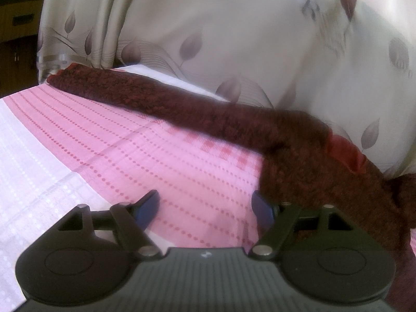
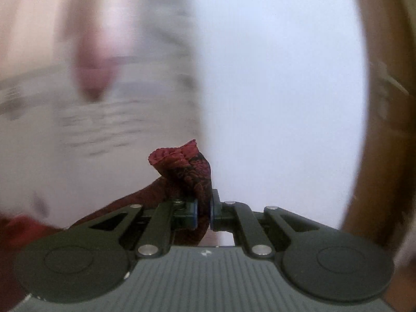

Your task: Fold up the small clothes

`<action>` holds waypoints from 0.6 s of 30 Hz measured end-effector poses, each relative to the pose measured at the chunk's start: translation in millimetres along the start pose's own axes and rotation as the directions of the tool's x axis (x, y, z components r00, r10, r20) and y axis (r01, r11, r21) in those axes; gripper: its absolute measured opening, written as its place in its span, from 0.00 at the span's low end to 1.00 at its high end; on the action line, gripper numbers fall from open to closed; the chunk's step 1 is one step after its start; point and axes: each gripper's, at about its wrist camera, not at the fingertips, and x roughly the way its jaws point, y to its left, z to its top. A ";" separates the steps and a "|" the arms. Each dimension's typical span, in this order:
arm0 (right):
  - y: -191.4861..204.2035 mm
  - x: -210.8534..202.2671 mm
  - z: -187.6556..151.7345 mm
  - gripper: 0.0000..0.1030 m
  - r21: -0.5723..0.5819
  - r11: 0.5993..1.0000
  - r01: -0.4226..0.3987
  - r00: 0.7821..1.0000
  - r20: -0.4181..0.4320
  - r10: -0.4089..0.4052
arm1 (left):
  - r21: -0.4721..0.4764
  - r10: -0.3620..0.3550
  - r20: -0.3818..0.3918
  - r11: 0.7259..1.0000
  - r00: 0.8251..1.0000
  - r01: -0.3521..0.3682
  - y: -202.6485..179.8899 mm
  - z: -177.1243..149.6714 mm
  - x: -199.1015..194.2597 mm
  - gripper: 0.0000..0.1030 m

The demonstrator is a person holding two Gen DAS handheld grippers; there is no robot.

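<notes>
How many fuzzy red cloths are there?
1 that I can see. The fuzzy maroon cloth stretches across the pink bedsheet, and the right gripper pinches one end. The left gripper holds nothing. More could be hidden.

Soft, bright daylight; you have heavy blur in the right wrist view.
Your pale leaf-printed curtain [image 1: 234,39] smears toward the edges; the dark red knitted cloth [image 2: 187,166] stays sharp against a washed-out background.
</notes>
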 end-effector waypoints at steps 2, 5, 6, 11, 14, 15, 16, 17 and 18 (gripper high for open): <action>-24.2 12.2 -8.2 0.09 0.051 0.997 0.055 0.998 -0.025 -0.054 | 0.002 0.002 -0.001 1.000 1.000 -0.002 -0.6 -0.1 0.5 0.76; -53.9 34.3 -26.9 0.09 0.087 0.989 0.119 0.990 -0.079 -0.113 | 0.005 0.005 -0.002 1.000 1.000 -0.005 -1.0 -0.2 0.8 0.76; -60.2 40.3 -33.4 0.09 0.095 0.986 0.135 0.987 -0.099 -0.126 | 0.007 0.006 -0.003 1.000 1.000 -0.006 -1.2 -0.2 1.0 0.76; -82.9 74.6 -71.4 0.09 0.156 0.971 0.181 0.970 -0.194 -0.150 | 0.015 0.010 -0.006 1.000 1.000 -0.009 -1.1 -0.5 0.6 0.76; -92.6 96.7 -92.4 0.09 0.189 0.964 0.188 0.959 -0.248 -0.138 | 0.021 0.013 -0.008 1.000 1.000 -0.013 -1.7 -0.5 0.8 0.76; -96.4 102.3 -99.2 0.10 0.216 0.960 0.177 0.958 -0.263 -0.117 | 0.024 0.015 -0.009 1.000 1.000 -0.015 -2.1 -0.4 0.8 0.76; -101.2 107.7 -107.3 0.10 0.256 0.954 0.158 0.957 -0.278 -0.084 | 0.027 0.016 -0.010 0.999 1.000 -0.016 -2.4 -0.4 1.0 0.76; -104.5 108.8 -114.1 0.14 0.283 0.945 0.161 0.957 -0.278 -0.080 | 0.030 0.017 -0.011 0.999 1.000 -0.017 -2.6 -0.4 1.0 0.76; -103.9 102.5 -119.1 0.27 0.312 0.937 0.156 0.962 -0.262 -0.073 | 0.032 0.018 -0.011 0.999 1.000 -0.018 -2.9 -0.3 1.1 0.76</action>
